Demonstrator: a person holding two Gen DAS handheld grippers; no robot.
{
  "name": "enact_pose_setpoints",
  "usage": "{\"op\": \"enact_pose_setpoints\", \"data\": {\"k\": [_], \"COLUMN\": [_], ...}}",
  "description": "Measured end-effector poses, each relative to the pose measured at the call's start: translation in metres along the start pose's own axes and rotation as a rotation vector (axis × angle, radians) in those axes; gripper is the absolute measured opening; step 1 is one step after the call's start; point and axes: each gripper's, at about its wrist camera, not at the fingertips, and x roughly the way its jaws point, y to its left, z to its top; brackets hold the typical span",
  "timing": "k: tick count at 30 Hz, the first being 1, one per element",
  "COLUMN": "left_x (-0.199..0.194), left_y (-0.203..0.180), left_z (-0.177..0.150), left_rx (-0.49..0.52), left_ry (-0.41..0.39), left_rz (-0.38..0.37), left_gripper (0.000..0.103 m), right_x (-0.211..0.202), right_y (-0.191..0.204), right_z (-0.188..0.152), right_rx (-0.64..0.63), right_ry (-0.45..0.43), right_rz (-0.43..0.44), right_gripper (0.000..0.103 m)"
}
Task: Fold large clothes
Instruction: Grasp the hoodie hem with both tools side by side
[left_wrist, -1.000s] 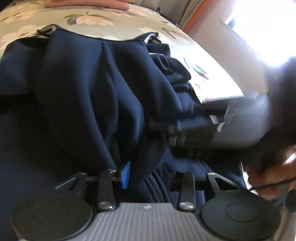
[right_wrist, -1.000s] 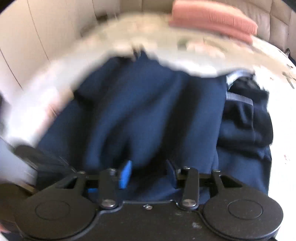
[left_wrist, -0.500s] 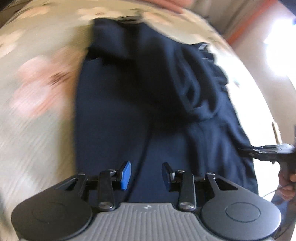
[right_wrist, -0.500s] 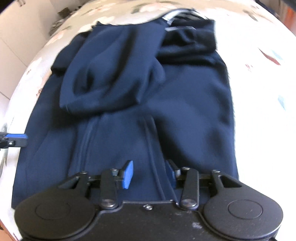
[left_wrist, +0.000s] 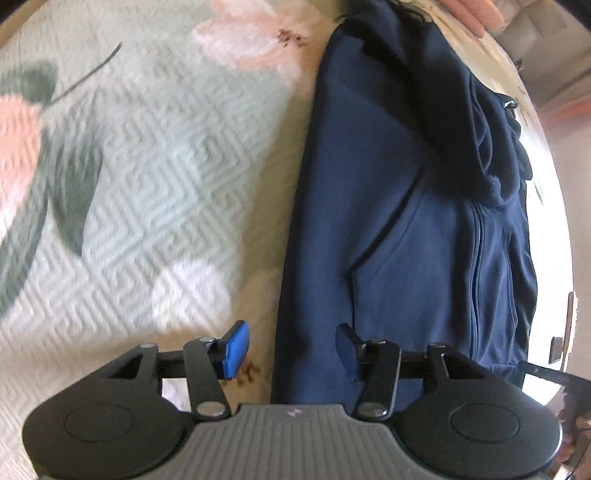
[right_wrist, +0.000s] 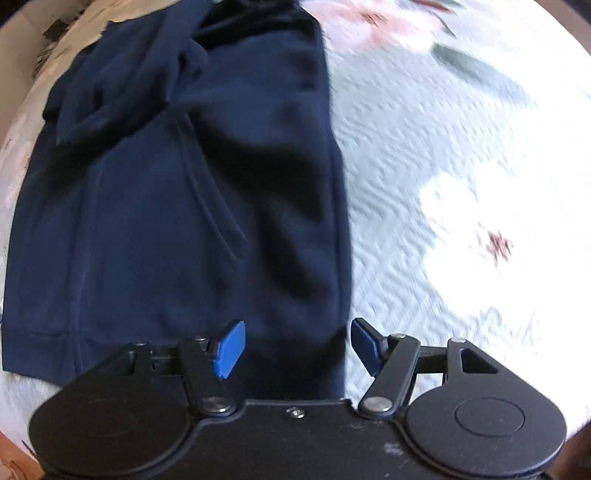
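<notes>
— What have you got under your left hand?

— My left gripper points steeply down at the bedspread, a pale quilted cover printed with pink flowers and green leaves. The navy hoodie lies flat on it. Its long straight side edge runs up the left wrist view, and the near end of that edge sits in the gap between my blue pads.

— Are you pinching it?

— No. The jaws have just been opening and now stand apart. One pad is over bare bedspread, the other over the cloth, and neither presses on anything.

— And the right?

— Much the same. My right gripper looks down on the hoodie's other side edge. Its jaws have also just been opening and stand wide, with the hem corner between the pads but nothing clamped. One pad is over navy cloth, the other right at the edge where the bedspread begins.

— How does the garment lie?

— Front up: I can see the zip line and a slanted pocket opening. A sleeve is folded across the upper part, bunched and darker there. The ribbed hem is at the near end in the right wrist view.

— Anything else around?

— Something pink at the far end of the bed, too cropped to name. At the right rim of the left view a bit of the other gripper and a hand show, blurred.
</notes>
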Motion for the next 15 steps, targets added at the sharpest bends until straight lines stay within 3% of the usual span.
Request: {"op": "enact_pose_setpoints", "data": {"k": [8, 15], "left_x": [0.02, 0.027], "left_y": [0.008, 0.006], "left_z": [-0.011, -0.013], "left_rx": [-0.056, -0.043], "left_ry": [0.06, 0.061], "left_rz": [-0.096, -0.115], "left_gripper": [0.056, 0.06], "right_x": [0.003, 0.01], "right_y": [-0.013, -0.018], "right_z": [-0.015, -0.028], "right_rx": [0.048, 0.072], "right_ry": [0.009, 0.019], "right_rz": [-0.008, 0.021], "right_gripper": [0.08, 0.08]}}
